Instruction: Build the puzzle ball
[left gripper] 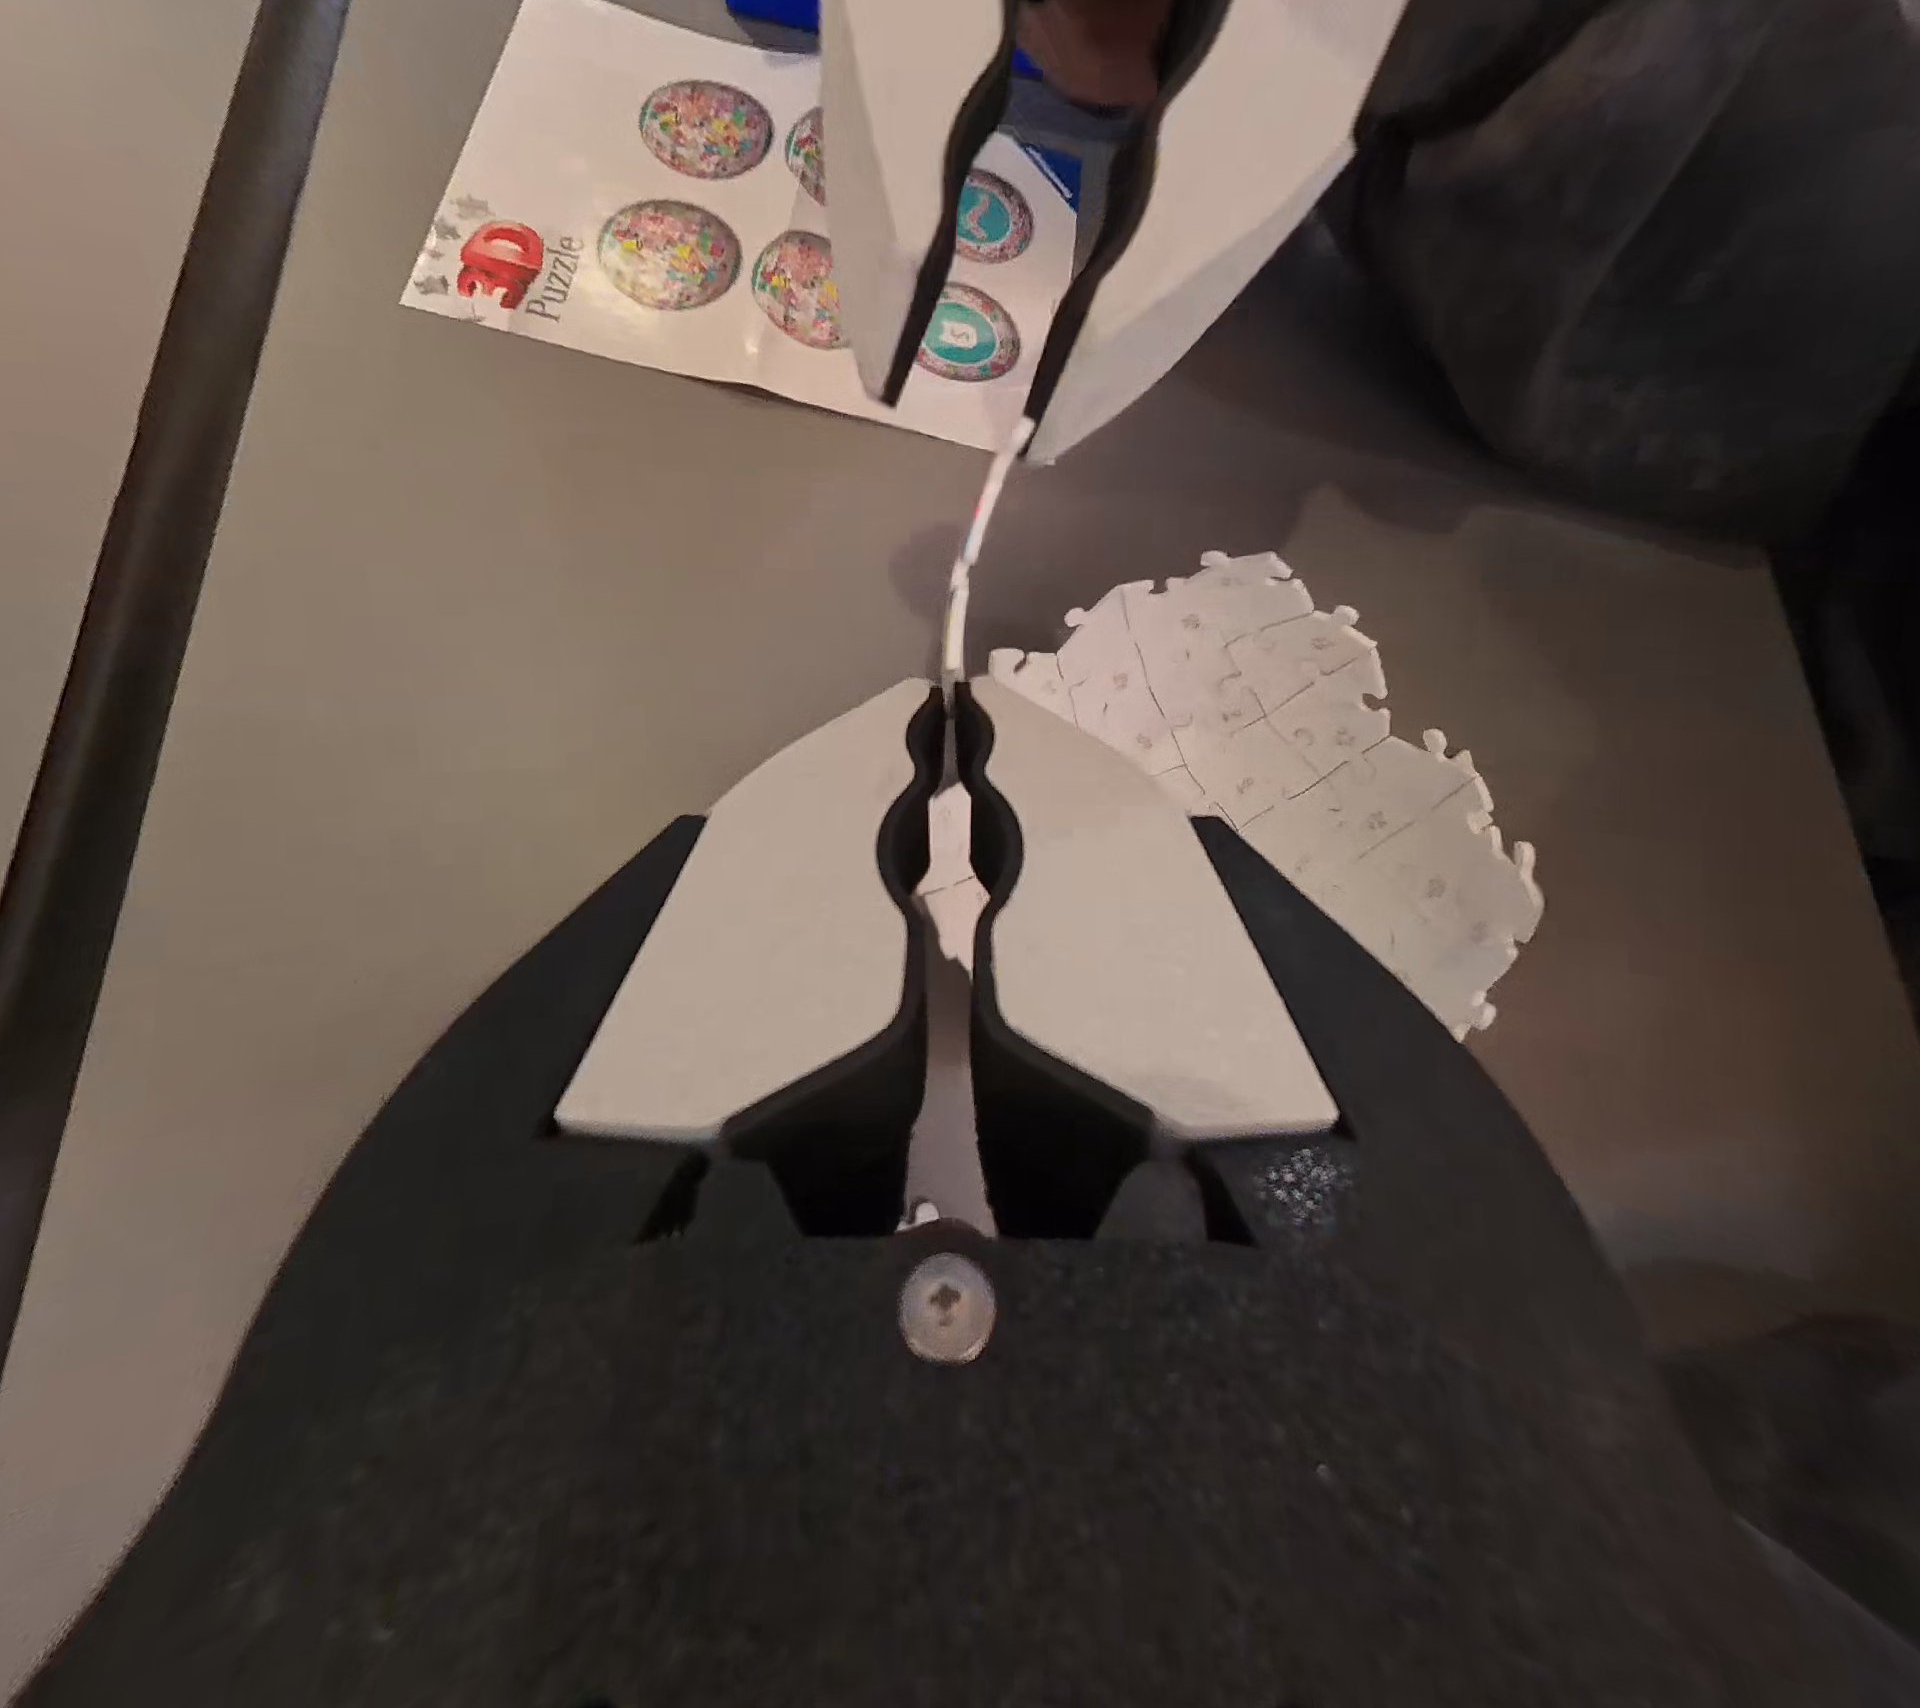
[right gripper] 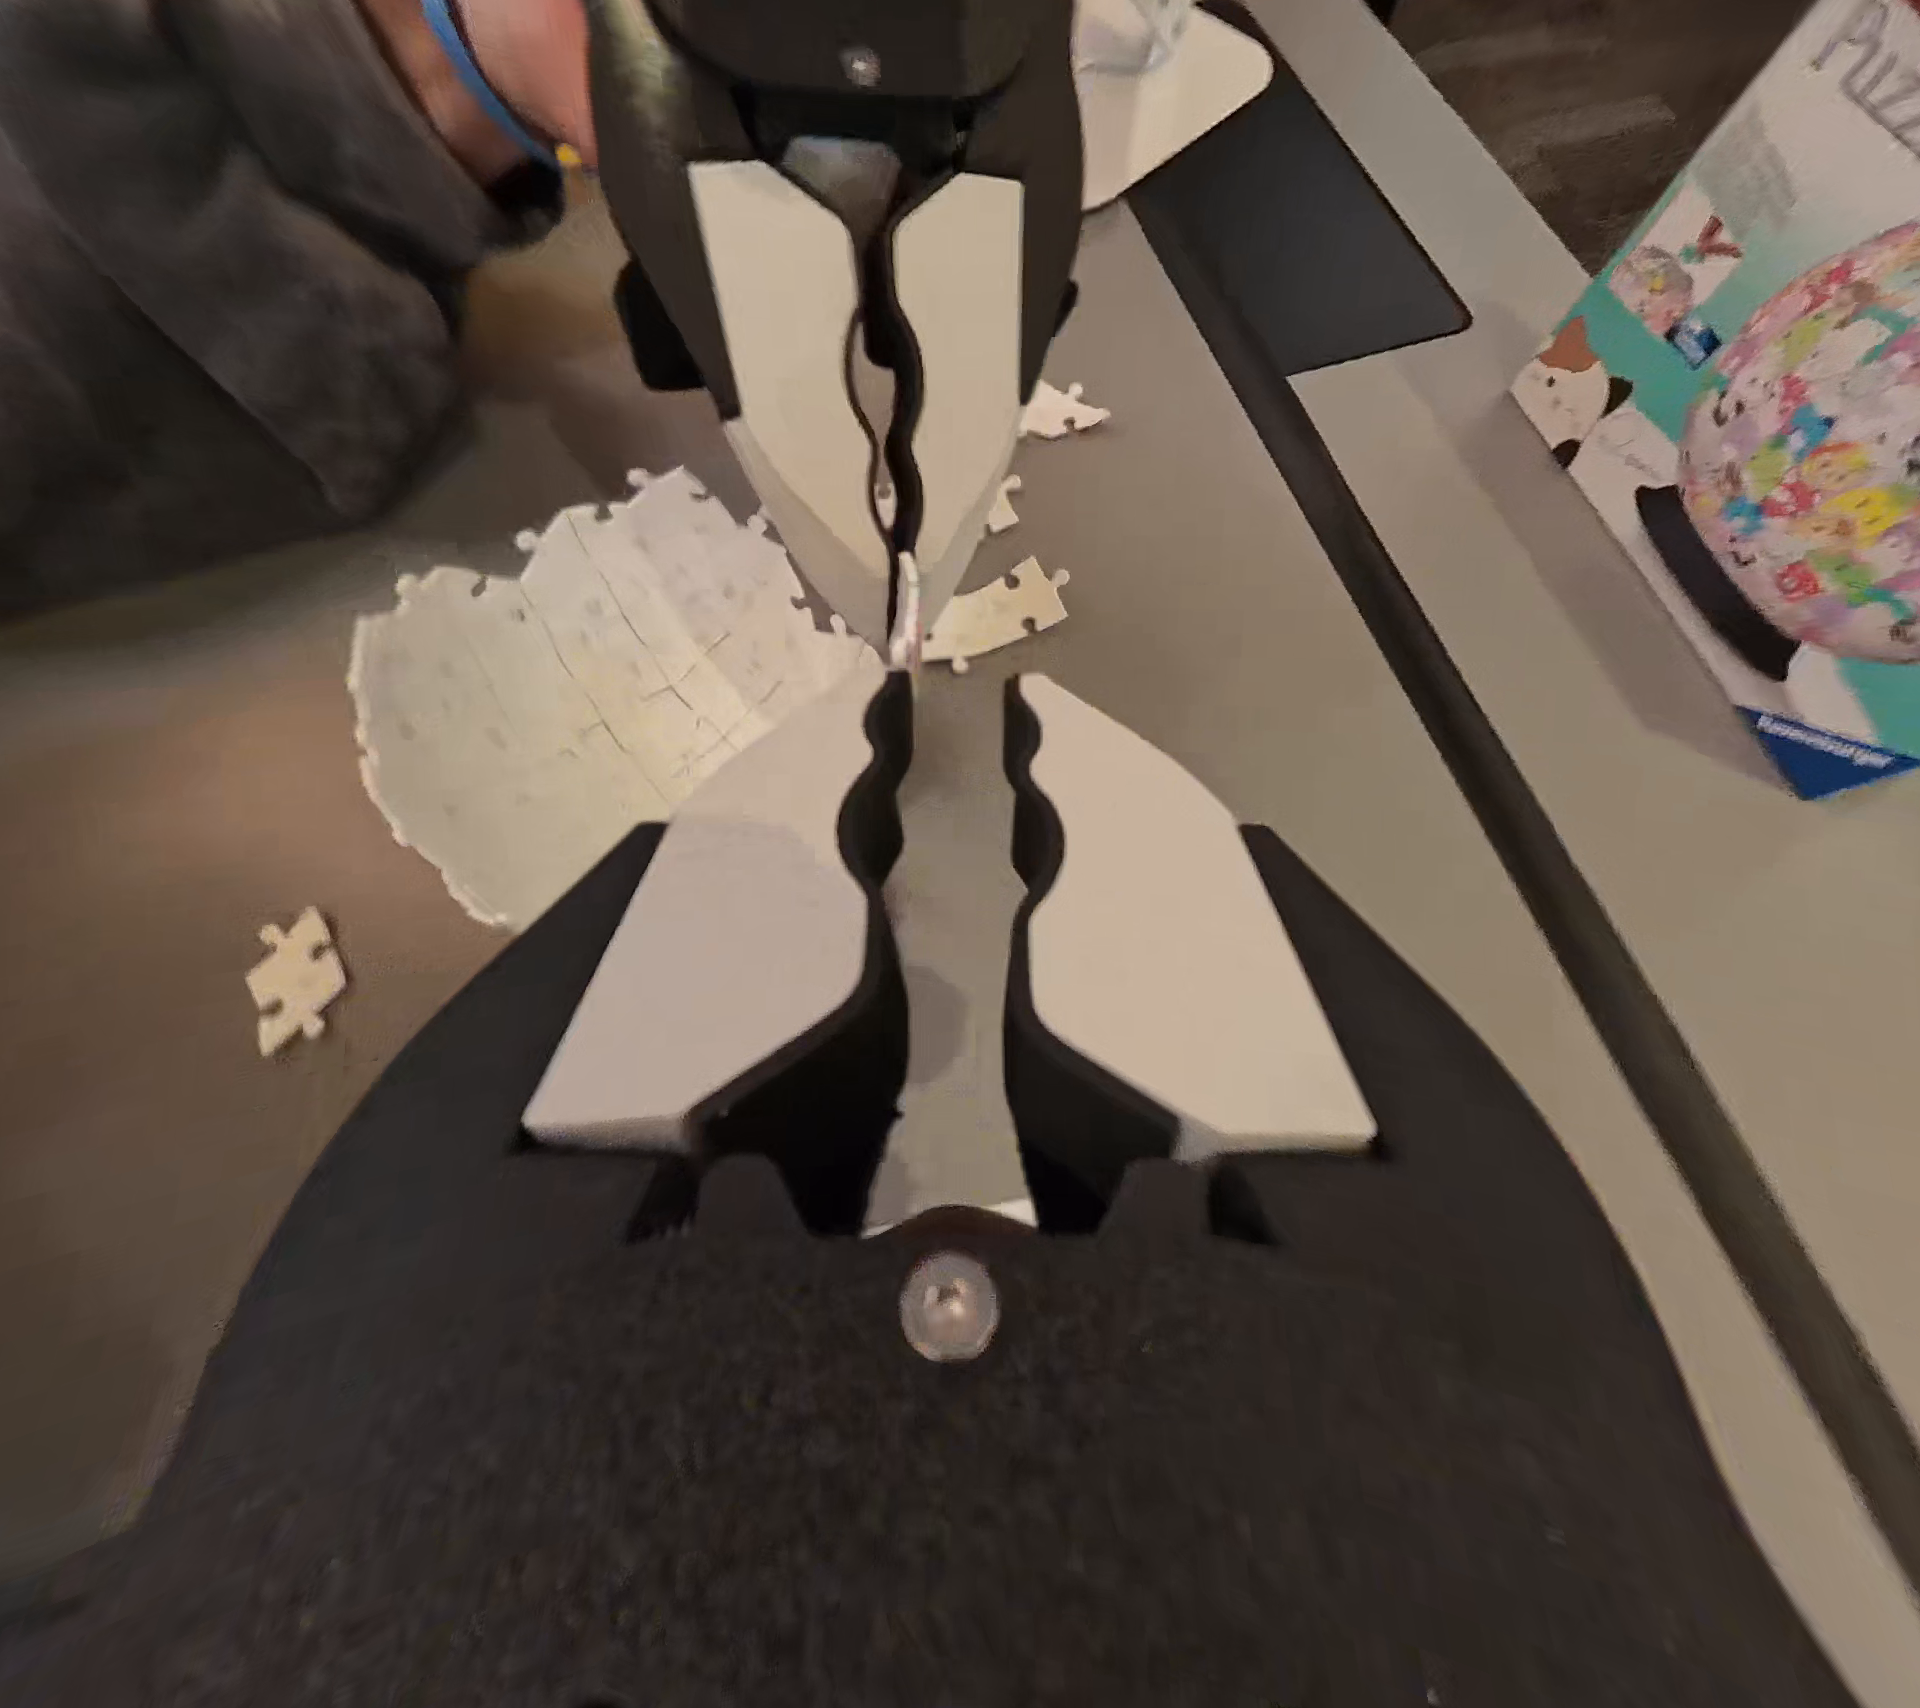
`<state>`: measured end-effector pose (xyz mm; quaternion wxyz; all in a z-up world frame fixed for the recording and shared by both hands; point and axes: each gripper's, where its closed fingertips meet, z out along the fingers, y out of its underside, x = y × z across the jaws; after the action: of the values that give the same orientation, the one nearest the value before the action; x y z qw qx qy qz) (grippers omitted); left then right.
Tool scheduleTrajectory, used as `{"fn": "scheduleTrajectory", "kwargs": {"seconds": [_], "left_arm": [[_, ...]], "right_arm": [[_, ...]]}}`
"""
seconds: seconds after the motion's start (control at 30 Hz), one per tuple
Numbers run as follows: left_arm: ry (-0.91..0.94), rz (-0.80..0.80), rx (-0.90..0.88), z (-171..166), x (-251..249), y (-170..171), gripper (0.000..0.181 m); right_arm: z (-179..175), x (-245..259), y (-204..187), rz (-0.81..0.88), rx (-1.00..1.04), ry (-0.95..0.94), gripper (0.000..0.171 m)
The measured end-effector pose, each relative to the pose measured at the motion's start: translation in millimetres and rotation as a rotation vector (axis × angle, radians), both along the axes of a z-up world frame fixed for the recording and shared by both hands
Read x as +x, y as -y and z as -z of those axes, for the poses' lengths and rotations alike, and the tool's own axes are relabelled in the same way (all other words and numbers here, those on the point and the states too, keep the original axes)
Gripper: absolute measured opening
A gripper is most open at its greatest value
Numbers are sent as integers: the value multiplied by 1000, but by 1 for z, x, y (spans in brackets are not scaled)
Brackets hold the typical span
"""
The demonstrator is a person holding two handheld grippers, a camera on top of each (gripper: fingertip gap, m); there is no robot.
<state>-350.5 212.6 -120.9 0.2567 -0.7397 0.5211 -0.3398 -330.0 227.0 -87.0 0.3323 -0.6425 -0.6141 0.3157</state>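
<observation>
A: Puzzle shell (left gripper: pixel 1278 785) location?
B: On counter (left gripper: pixel 520 619). Left tool (left gripper: pixel 951 692) pinching curved piece strip (left gripper: pixel 977 557) just beside shell; right tool (right gripper: pixel 956 692) spread, at strip's far end.

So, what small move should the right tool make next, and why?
Probably slide the right tool slightly to its own left. The left tool is shut on the edge-on puzzle piece. The right tool is open, and the piece's free end sits at the tip of one side, not in the middle of the gap, so closing now might miss it.
</observation>
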Motion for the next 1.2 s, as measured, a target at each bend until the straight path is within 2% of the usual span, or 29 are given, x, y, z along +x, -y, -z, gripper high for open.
{"fn": "scheduleTrajectory", "kwargs": {"seconds": [0.27, 0.43, 0.63, 1.0, 1.07, 1.13, 1.2], "left_arm": [[-27, -14, -20, 4, -8, 1, 1], [-42, -25, -38, 12, -10, -3, 1], [9, -34, -74, 13, -5, -6, 1], [-1, -21, -99, 17, -1, -2, 1], [-13, -25, -100, 19, -2, -3, 1], [-8, -27, -103, 18, -2, -3, 1], [2, -28, -108, 17, -2, -3, 1]], "right_arm": [[-7, -13, 4, -113, 111, 359, 12], [-24, -20, 5, -148, 90, 337, 19], [2, -16, -7, -153, 31, 398, 25], [10, -20, -6, -196, -2, 398, 18], [12, -20, -6, -199, -11, 413, 15], [14, -18, -4, -213, -21, 425, 2], [15, -17, -4, -211, -22, 433, 2]]}}
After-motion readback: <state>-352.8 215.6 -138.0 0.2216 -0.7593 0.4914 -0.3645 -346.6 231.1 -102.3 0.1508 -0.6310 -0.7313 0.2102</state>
